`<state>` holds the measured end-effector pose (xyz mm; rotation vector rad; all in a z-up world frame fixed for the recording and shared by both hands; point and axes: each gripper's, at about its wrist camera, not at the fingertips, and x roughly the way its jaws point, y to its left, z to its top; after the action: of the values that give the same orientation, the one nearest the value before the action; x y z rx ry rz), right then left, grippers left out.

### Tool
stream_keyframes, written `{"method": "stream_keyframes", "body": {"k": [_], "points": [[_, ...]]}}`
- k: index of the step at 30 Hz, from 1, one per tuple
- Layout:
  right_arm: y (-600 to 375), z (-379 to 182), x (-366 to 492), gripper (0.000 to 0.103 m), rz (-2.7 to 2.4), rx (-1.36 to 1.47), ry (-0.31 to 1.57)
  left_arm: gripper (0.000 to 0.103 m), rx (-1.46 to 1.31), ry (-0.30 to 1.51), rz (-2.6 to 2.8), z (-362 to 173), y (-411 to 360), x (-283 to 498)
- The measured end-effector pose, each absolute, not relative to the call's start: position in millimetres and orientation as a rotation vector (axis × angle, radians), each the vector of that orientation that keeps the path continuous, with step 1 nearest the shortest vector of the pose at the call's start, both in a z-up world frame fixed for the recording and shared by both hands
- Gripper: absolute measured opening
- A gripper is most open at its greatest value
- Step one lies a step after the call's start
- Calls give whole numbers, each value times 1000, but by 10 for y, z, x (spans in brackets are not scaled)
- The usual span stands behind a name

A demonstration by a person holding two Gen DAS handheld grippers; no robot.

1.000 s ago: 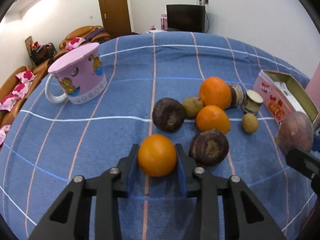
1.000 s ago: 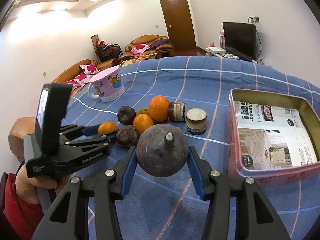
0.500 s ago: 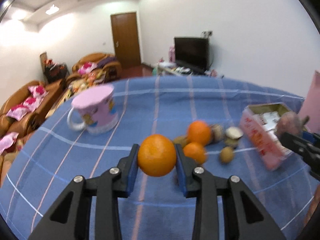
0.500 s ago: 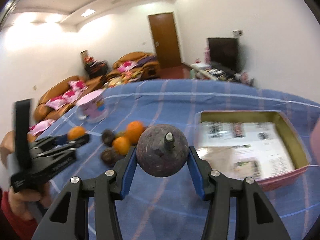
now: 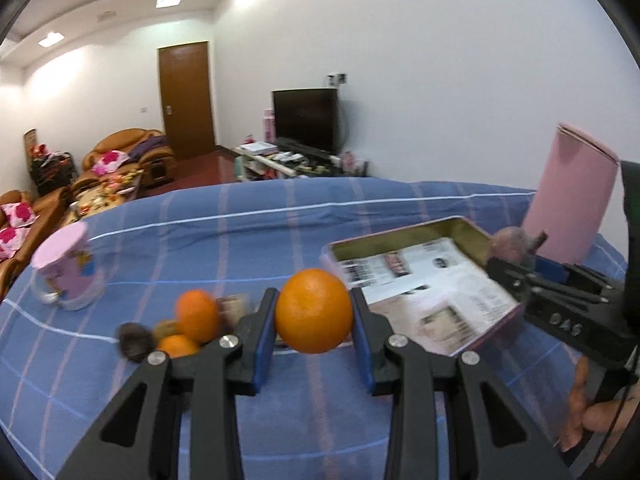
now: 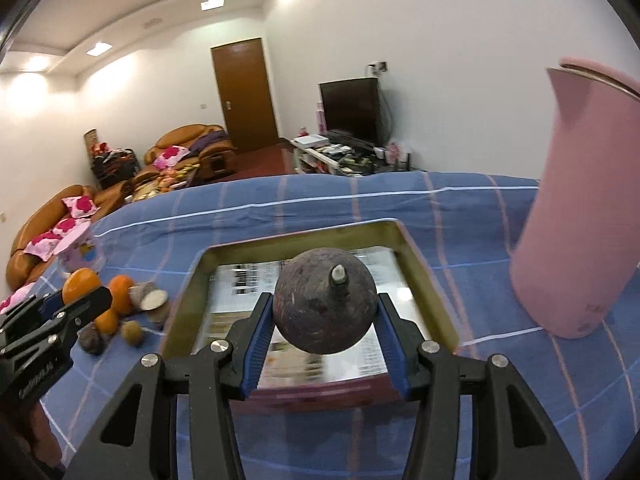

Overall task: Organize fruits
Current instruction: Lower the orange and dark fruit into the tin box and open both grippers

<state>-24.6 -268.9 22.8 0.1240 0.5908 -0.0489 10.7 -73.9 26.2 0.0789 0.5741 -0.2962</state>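
Note:
My left gripper [image 5: 314,312] is shut on an orange [image 5: 314,310], held above the blue checked cloth just left of the pink tin box [image 5: 500,332]. My right gripper [image 6: 325,312] is shut on a dark purple mangosteen [image 6: 325,306] with its stub of stem up, over the near end of the tin box [image 6: 188,300], which is lined with printed paper. In the left wrist view the right gripper [image 5: 516,260] and its mangosteen [image 5: 510,244] hang over the box's far right side. A cluster of oranges [image 5: 197,316], dark fruits [image 5: 134,340] and small brown ones lies left of the box.
A tall pink cylinder [image 6: 576,216] stands right of the box. A pink cartoon mug [image 5: 66,268] sits at the far left of the cloth. A hand [image 5: 592,412] holds the right gripper's handle. Sofas, a door and a television lie beyond the table.
Both grippers have risen and swung right, away from the fruit cluster. The mangosteen now hangs over the tin box, and the orange has come up beside the box's left wall.

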Motion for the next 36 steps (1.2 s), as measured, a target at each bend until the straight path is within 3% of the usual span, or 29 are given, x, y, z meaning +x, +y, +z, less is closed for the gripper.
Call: {"method": "stream_keyframes", "body": {"k": [12, 36], "points": [[-3025, 102, -170, 52, -129, 49, 616, 36, 122, 621, -356, 104, -1562, 333], [-2909, 1, -72, 52, -45, 48, 671, 40, 162, 666, -322, -89, -1593, 411]]}}
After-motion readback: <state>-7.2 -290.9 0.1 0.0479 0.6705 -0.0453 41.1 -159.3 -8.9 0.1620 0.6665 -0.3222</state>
